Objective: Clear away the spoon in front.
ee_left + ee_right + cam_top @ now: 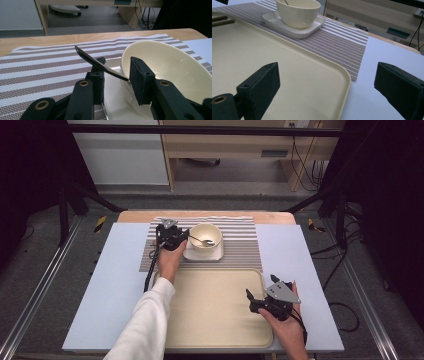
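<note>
Bracketing the spoon [100, 65] handle between parted fingers [141, 80], the left gripper [117, 80] seems set to lift it from the bowl [205, 237]; beyond the right gripper's [327, 92] wide-apart fingers, a bare tray [287, 82] waits.

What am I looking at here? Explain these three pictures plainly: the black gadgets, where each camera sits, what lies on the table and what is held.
No robot: a person holds black two-jaw tongs in each hand. The high view looks down from above; the others ride on each tongs. On the table lie a striped brown-and-white placemat, a cream round bowl on a white square plate, and a large beige plastic tray. The left tongs straddle the metal spoon resting in the bowl, not yet clamped. The right tongs are open, holding nothing, over the tray's corner.
</note>
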A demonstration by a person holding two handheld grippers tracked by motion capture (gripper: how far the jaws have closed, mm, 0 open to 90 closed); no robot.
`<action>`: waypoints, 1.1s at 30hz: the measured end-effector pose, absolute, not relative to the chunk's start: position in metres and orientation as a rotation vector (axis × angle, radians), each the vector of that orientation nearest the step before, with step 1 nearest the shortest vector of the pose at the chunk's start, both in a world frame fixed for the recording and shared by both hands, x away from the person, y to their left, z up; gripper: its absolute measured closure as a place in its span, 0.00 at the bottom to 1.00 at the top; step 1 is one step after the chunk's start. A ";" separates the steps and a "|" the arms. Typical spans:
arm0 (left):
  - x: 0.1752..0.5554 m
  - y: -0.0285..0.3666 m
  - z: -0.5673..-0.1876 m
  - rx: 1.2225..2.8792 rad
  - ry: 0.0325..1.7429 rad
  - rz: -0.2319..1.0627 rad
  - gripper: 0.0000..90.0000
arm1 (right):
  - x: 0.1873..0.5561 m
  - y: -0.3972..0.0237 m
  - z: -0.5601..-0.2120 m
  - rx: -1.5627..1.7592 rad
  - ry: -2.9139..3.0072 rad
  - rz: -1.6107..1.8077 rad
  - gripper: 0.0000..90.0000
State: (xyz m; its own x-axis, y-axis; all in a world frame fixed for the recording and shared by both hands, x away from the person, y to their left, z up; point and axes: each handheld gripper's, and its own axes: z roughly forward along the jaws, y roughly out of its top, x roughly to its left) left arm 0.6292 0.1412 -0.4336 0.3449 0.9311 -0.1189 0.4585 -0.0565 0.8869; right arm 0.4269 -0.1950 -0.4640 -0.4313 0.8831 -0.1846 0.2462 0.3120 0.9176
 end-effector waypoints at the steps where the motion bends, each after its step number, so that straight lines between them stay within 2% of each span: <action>1: 0.629 0.141 -0.433 1.673 1.257 0.634 0.74 | 0.427 -0.195 -0.464 1.003 1.863 1.127 0.07; 15: 0.623 0.138 -0.424 1.635 1.203 0.637 0.83 | 0.427 -0.195 -0.464 1.000 1.864 1.126 0.07; 23: 0.611 0.133 -0.408 1.554 1.110 0.605 0.98 | 0.427 -0.195 -0.464 0.998 1.867 1.124 0.07; 33: 0.600 0.136 -0.390 1.528 1.069 0.635 0.99 | 0.427 -0.194 -0.464 0.999 1.864 1.122 0.07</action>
State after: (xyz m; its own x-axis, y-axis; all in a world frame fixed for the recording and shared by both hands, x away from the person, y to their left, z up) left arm 0.6000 0.1358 -0.3903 0.4471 0.8813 -0.1529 0.2873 0.0203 0.9576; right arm 0.4270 -0.1941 -0.4643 -0.4318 0.8816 -0.1904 0.2446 0.3176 0.9161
